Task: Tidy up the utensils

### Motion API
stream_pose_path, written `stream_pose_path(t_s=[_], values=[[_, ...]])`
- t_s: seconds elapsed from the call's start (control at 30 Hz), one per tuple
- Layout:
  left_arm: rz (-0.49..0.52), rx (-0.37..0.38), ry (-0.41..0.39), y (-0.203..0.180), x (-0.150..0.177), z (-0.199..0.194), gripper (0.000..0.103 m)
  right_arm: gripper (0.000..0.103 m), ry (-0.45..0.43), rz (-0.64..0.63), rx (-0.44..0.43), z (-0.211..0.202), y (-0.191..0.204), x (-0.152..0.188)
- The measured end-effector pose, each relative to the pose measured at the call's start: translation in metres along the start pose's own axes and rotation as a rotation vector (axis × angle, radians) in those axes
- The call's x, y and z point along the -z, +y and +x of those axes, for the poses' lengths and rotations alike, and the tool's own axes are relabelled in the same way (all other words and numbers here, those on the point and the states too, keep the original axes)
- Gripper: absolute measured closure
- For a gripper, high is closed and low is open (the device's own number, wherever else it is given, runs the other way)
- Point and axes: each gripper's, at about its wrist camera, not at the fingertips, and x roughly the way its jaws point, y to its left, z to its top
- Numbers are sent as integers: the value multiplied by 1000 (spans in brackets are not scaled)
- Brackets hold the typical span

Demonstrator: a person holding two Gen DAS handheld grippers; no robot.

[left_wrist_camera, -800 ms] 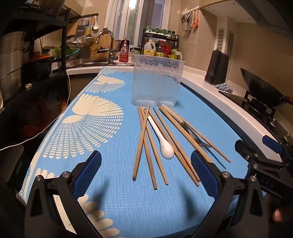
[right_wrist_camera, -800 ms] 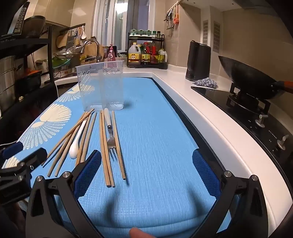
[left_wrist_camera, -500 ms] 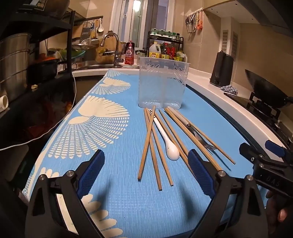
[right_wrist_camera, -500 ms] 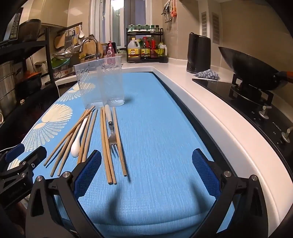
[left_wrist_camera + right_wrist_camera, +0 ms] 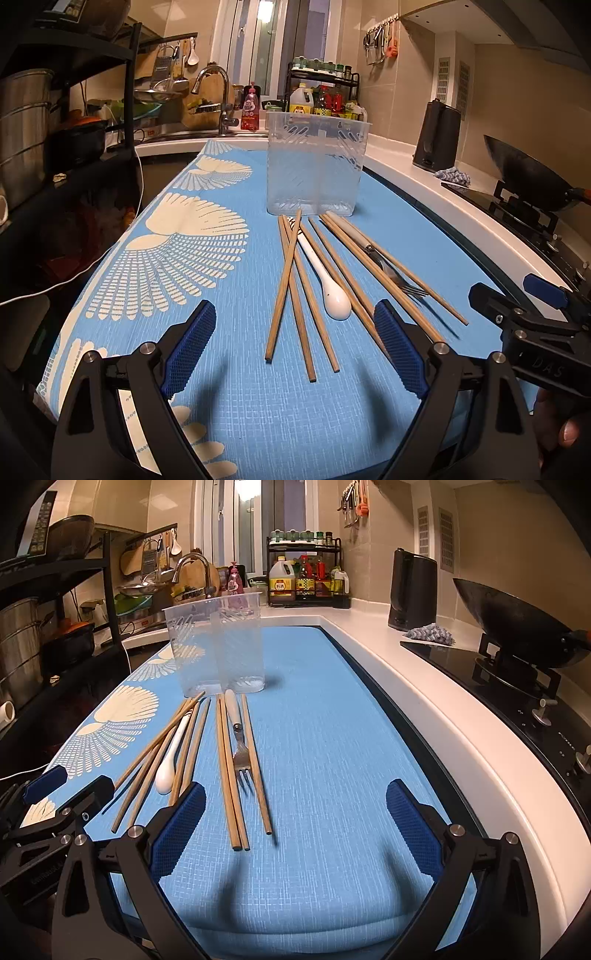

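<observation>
Several wooden chopsticks (image 5: 291, 291), a white spoon (image 5: 325, 273) and a fork (image 5: 388, 266) lie loose on the blue mat (image 5: 221, 406), just in front of a clear, empty plastic holder (image 5: 316, 166). My left gripper (image 5: 293, 321) hovers open over the near ends of the chopsticks, with nothing held. My right gripper (image 5: 295, 797) is open too. The near ends of three chopsticks (image 5: 236, 775) and the fork (image 5: 240, 746) lie by its left finger. The spoon (image 5: 171, 749) and the holder (image 5: 218, 646) lie farther left. Each gripper shows at the edge of the other's view.
A white counter edge (image 5: 424, 686) runs along the mat's right side, with a black kettle (image 5: 412, 587), a hob and a wok (image 5: 517, 627) beyond. A sink tap (image 5: 214, 96) and bottle rack (image 5: 321, 99) stand at the back. A dark shelf with pots (image 5: 26, 129) is on the left.
Both views sway only slightly. The left gripper's fingers stand a little closer together than before. No utensil has moved and nothing has been picked up.
</observation>
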Motion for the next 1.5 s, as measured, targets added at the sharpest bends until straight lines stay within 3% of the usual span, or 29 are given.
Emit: stream_pose_path(t_s=[0.27,0.4,1.5], values=[[8,4,-2,-3,0,-2,18,7,15,3,-12,3,1,1],[2,-16,3,-1,0,-1,8,7,16,1,-13,3,1,1],[3,-14,1,-2,0,-3,8,7,18,0,-9,4,2,3]])
